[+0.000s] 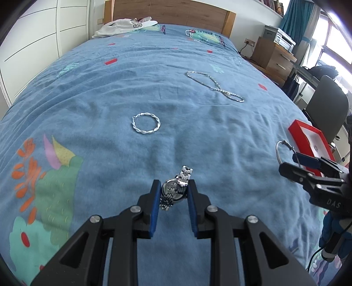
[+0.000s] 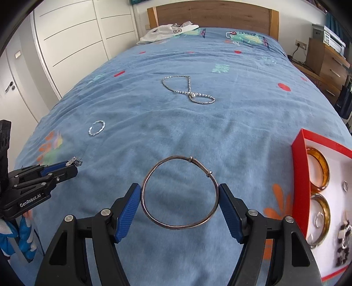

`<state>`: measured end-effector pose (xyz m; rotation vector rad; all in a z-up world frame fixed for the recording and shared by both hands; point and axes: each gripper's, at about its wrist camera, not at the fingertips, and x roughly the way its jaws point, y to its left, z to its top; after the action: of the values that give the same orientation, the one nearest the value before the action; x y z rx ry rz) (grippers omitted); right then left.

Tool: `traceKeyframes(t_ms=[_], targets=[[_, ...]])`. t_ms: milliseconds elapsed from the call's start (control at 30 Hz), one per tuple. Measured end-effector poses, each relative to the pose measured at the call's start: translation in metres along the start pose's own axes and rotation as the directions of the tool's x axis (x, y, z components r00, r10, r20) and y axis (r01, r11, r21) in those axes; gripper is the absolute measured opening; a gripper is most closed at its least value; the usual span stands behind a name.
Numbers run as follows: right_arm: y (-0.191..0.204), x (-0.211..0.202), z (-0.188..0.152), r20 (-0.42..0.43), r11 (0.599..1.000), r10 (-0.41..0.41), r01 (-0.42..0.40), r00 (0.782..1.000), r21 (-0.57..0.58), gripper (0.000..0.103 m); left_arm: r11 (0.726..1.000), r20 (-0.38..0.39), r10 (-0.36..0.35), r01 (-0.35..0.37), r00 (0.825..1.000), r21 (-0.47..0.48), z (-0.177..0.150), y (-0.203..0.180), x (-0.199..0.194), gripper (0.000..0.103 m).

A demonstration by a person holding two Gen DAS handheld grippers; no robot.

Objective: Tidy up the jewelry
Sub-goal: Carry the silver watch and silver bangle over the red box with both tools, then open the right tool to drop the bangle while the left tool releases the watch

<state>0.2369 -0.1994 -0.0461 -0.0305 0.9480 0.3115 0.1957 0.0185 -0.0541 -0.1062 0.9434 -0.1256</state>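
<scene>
My left gripper (image 1: 173, 193) is shut on a silver metal watch (image 1: 176, 189) and holds it above the blue bedspread. My right gripper (image 2: 179, 198) is shut on a thin silver bangle (image 2: 151, 217), gripped by its two sides, above the bed. A twisted silver bracelet (image 1: 146, 124) lies on the bed ahead; it also shows in the right wrist view (image 2: 96, 128). A beaded silver necklace (image 2: 189, 91) lies farther up the bed in a figure-eight. The red jewelry box (image 2: 299, 167) stands at the right and holds gold bangles (image 2: 323, 173), rings and dark beads.
White clothing (image 2: 167, 33) lies near the wooden headboard (image 2: 211, 15). White wardrobe doors (image 2: 72, 39) run along the left. A wooden nightstand (image 1: 272, 57) and a dark chair (image 1: 327, 110) stand to the right of the bed.
</scene>
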Motion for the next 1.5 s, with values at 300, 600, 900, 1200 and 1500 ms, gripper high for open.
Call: traceKeyframes(t_ms=[300,600,900,1200,1500], targets=[[0.001,-0.046,-0.023,0.039,1.000,0.006,-0.006,0.999,0.018,0.071,1.000,0.029,-0.009,0.008,1.000,0.023,-0.012,-0.021,-0.037,0.022],[-0.017,-0.105,-0.038,0.121,0.998,-0.030,0.024,0.992,0.050,0.071,0.995,0.068,-0.056,0.049,0.996,0.089,-0.009,-0.070,-0.069,0.022],[-0.087,-0.140,-0.049,0.143,0.989,-0.117,0.102,0.983,0.110,0.071,0.974,0.056,-0.145,0.133,0.988,0.182,0.007,-0.150,-0.065,0.022],[-0.177,-0.125,-0.056,0.081,0.975,-0.175,0.161,0.981,0.150,0.071,0.915,-0.037,-0.267,0.265,0.963,0.303,0.014,-0.261,-0.022,0.022],[-0.241,-0.088,-0.045,0.007,0.986,-0.137,0.135,0.991,0.096,0.071,0.857,-0.147,-0.306,0.339,0.941,0.389,0.005,-0.336,0.024,0.022]])
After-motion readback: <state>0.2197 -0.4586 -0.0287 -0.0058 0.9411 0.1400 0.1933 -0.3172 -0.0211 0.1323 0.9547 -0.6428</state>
